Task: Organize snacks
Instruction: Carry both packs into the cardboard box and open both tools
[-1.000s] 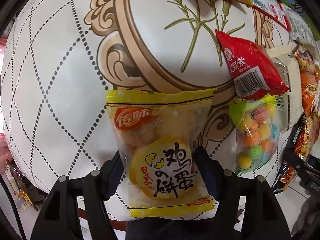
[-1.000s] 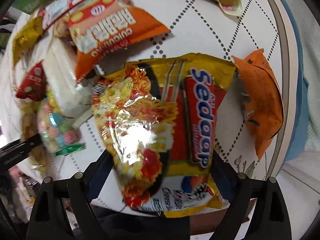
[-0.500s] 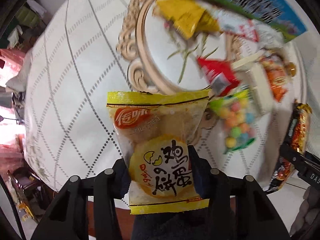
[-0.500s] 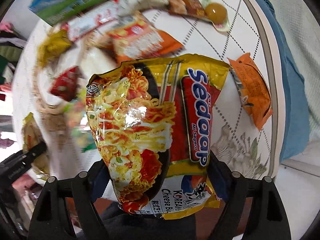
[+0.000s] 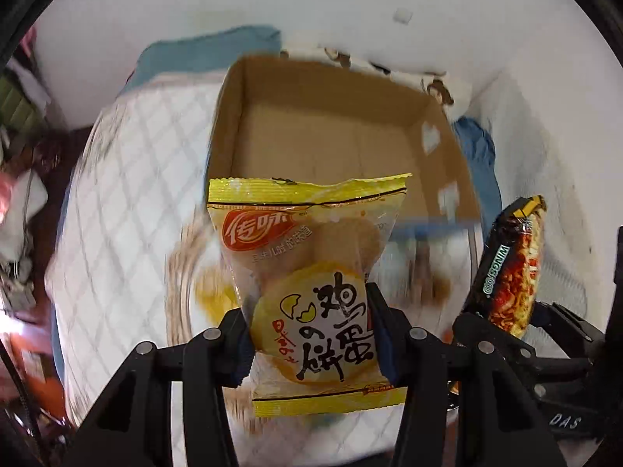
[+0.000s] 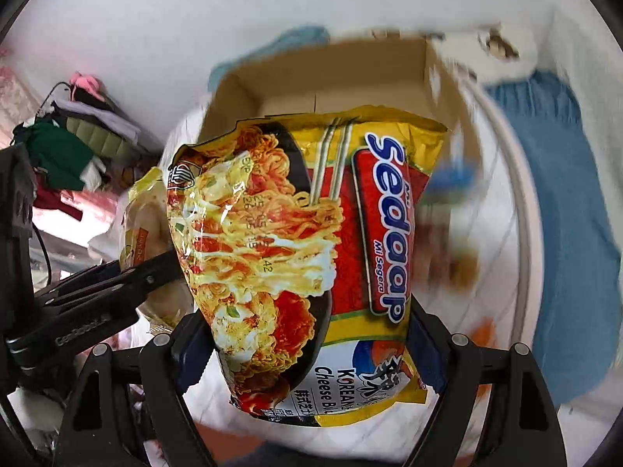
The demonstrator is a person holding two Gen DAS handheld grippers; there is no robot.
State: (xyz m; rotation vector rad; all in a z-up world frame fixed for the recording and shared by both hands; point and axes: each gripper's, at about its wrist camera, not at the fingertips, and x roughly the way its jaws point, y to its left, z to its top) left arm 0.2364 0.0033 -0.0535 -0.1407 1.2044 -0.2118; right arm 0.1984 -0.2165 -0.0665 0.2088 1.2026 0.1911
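Note:
My left gripper (image 5: 309, 334) is shut on a yellow egg-biscuit packet (image 5: 307, 272), held upright in the air. Beyond it stands an open cardboard box (image 5: 335, 132), whose visible inside is empty. My right gripper (image 6: 307, 346) is shut on a yellow and red Sedaap noodle packet (image 6: 311, 257), also raised, with the same box (image 6: 338, 78) behind it. The noodle packet shows at the right of the left wrist view (image 5: 510, 268). The biscuit packet (image 6: 144, 218) and left gripper show at the left of the right wrist view.
The box stands on a white quilted tablecloth (image 5: 128, 179). Blue fabric (image 6: 560, 210) hangs at the right. A white wall is behind. Clutter of clothes (image 6: 78, 144) lies at the left. The table is blurred by motion.
Both grippers have lifted their packets off the table and tilted up towards the cardboard box. The other snacks on the table have left the view.

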